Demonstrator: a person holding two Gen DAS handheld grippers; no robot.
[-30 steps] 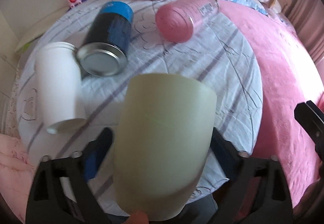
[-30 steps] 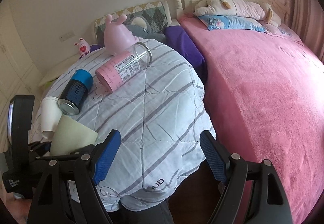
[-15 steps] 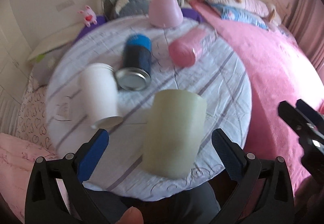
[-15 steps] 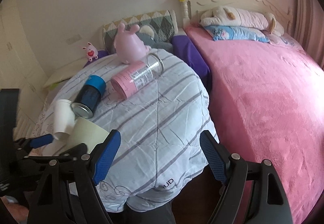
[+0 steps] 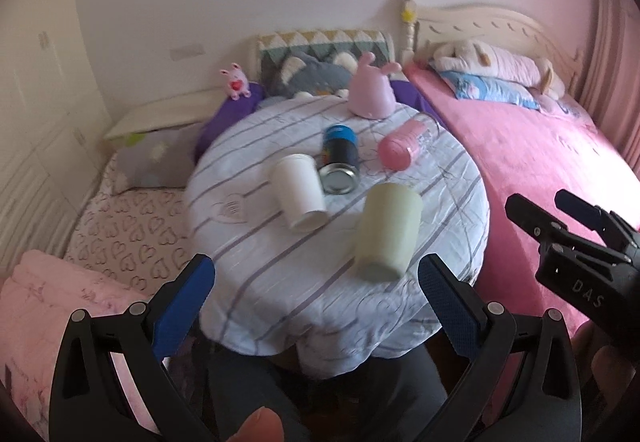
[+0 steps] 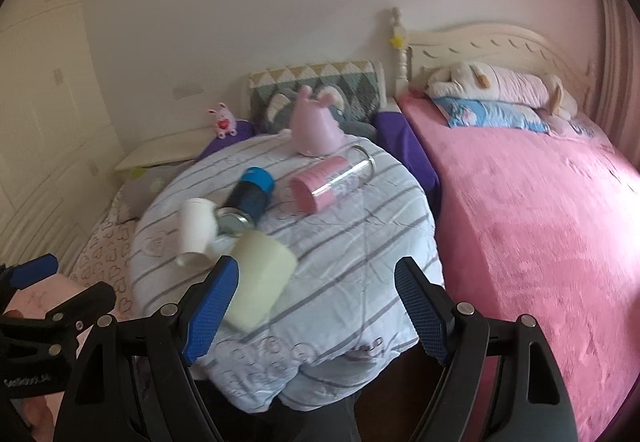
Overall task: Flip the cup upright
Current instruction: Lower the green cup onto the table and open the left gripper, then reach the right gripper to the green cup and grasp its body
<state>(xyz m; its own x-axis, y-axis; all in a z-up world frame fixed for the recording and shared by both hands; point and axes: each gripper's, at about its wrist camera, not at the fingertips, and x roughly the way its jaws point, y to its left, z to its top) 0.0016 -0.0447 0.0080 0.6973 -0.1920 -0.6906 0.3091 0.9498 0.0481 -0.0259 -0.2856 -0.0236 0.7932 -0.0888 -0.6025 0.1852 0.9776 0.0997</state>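
Note:
A pale green cup (image 5: 386, 230) stands on the round table covered with a striped cloth (image 5: 280, 282), near its front edge; it also shows in the right wrist view (image 6: 260, 278). My left gripper (image 5: 316, 306) is open and empty, pulled back from the cup. My right gripper (image 6: 316, 306) is open and empty, in front of the table edge, with the green cup just behind its left finger. A white cup (image 5: 298, 190) lies on its side left of the green cup.
A dark can with a blue cap (image 5: 340, 158) and a pink bottle (image 5: 400, 144) lie on their sides farther back. A pink rabbit-eared toy (image 5: 372, 94) stands at the table's far edge. A pink bed (image 6: 540, 222) is on the right.
My left gripper has let go of the green cup and drawn back and up. The cup now stands free on the table. The right gripper has also drawn back a little.

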